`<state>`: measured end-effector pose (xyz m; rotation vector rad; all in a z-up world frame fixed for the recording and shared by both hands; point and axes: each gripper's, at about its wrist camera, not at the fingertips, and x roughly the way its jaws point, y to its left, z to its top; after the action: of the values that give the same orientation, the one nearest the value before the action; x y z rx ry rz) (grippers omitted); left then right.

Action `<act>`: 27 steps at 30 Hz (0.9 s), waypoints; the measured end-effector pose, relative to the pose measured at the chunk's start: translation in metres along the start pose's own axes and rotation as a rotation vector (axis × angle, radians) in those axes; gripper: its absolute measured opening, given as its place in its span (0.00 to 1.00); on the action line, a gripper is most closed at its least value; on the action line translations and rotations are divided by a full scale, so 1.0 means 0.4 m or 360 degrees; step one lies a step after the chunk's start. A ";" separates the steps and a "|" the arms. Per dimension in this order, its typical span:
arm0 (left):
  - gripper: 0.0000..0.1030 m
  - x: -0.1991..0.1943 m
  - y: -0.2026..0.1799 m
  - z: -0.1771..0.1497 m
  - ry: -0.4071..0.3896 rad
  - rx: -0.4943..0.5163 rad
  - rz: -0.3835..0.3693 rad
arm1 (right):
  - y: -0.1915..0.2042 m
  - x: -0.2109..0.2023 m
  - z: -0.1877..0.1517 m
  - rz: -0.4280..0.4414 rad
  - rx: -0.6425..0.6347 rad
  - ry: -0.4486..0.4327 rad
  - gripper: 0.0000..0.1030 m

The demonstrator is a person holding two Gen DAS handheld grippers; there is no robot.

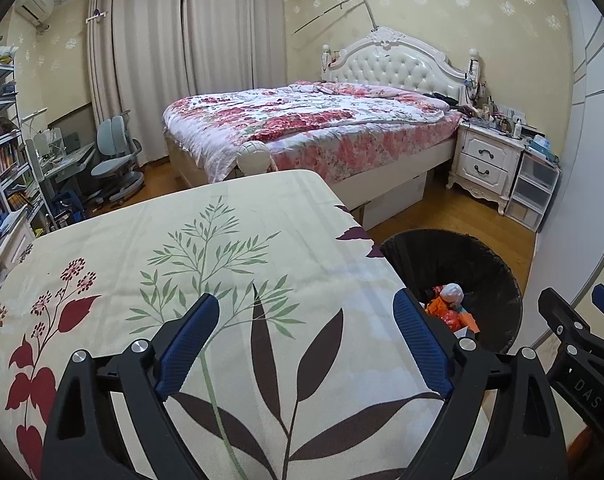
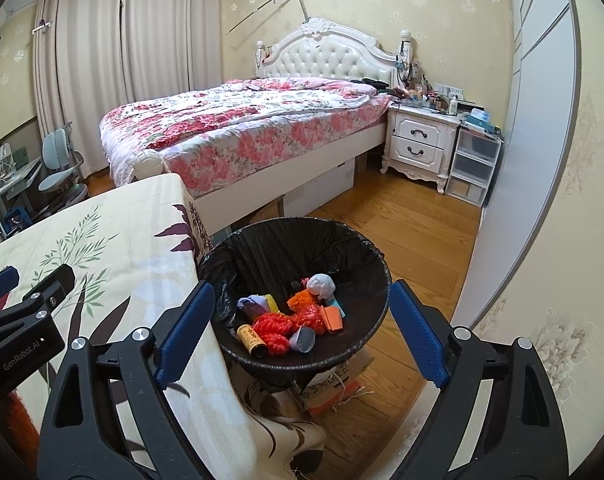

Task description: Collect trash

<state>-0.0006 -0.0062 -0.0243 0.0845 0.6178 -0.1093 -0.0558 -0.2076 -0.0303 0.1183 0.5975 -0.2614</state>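
Note:
A black-lined trash bin (image 2: 365,256) stands on the floor beside the table's right edge; it also shows in the left wrist view (image 1: 497,276). It holds several pieces of trash: red mesh (image 2: 274,326), orange scraps (image 2: 302,300), a white crumpled wad (image 2: 321,283) and a small brown tube (image 2: 252,340). My right gripper (image 2: 302,336) is open and empty, held above the bin. My left gripper (image 1: 305,344) is open and empty over the table's leaf-patterned cloth (image 1: 206,264).
A bed with a floral cover (image 1: 302,128) stands behind the table. A white nightstand (image 2: 417,144) and plastic drawers (image 2: 471,168) stand at the right wall. A desk chair (image 1: 114,160) and shelves (image 1: 2,152) are at the left. Cardboard (image 2: 337,384) lies under the bin.

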 end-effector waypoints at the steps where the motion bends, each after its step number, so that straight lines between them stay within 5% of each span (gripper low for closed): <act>1: 0.86 -0.008 0.003 -0.003 -0.0004 -0.0003 0.0000 | 0.002 -0.008 -0.005 0.0000 -0.0006 -0.0002 0.84; 27: 0.86 -0.068 0.015 -0.034 -0.0055 -0.0015 0.0007 | 0.010 -0.069 -0.026 0.0002 -0.0051 -0.0055 0.85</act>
<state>-0.0299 0.0032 -0.0191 0.0748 0.5832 -0.1034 -0.0823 -0.1961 -0.0229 0.0831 0.5669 -0.2520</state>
